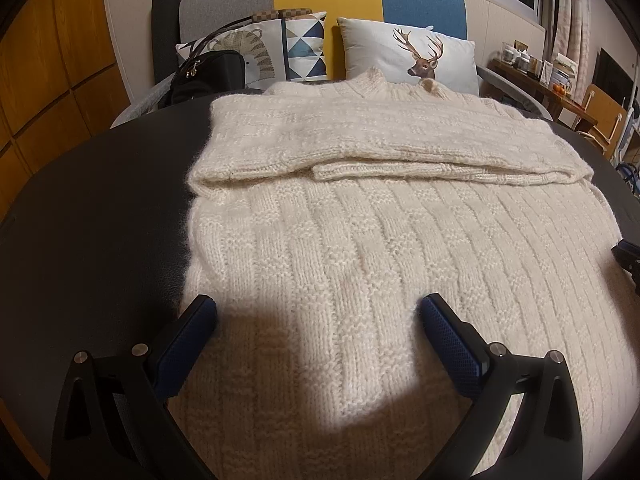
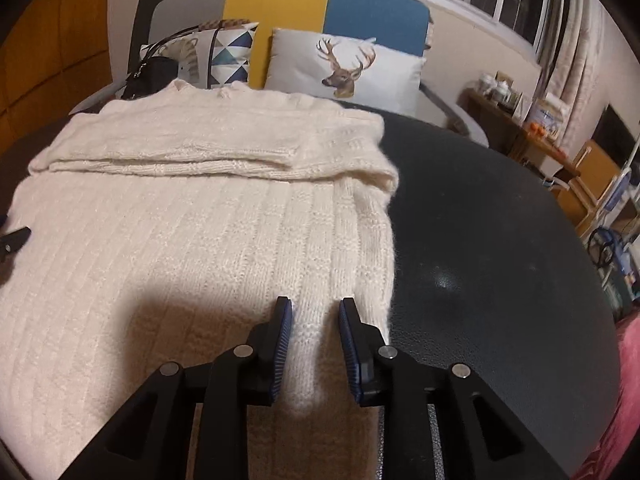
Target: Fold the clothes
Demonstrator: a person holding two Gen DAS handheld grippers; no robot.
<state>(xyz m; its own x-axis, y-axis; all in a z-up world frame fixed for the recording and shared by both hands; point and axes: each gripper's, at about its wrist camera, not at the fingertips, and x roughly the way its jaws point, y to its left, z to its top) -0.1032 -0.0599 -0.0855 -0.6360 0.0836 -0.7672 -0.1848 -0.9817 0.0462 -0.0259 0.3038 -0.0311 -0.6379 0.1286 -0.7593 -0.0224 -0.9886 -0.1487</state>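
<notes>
Hovering Over a Half-Folded Knit

Hovering above the cream ribbed knit sweater (image 1: 360,240), the left gripper (image 1: 316,312) held its jaws wide apart, gripping nothing. The right gripper (image 2: 316,312) stood narrowly parted over the sweater's edge, pads not pressing it. The sweater lay on the black round table (image 2: 500,260), sleeves folded across at twelve o'clock. Beyond sat a white deer-print cushion (image 1: 412,60) and a black handbag (image 1: 208,76).

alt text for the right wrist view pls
The right gripper, jaws slightly apart with nothing pinched, hovers over the near right edge of a cream knit sweater spread on a dark round table, sleeves folded across the chest. Behind stand a deer-print cushion and a grey, yellow and blue sofa.
</notes>
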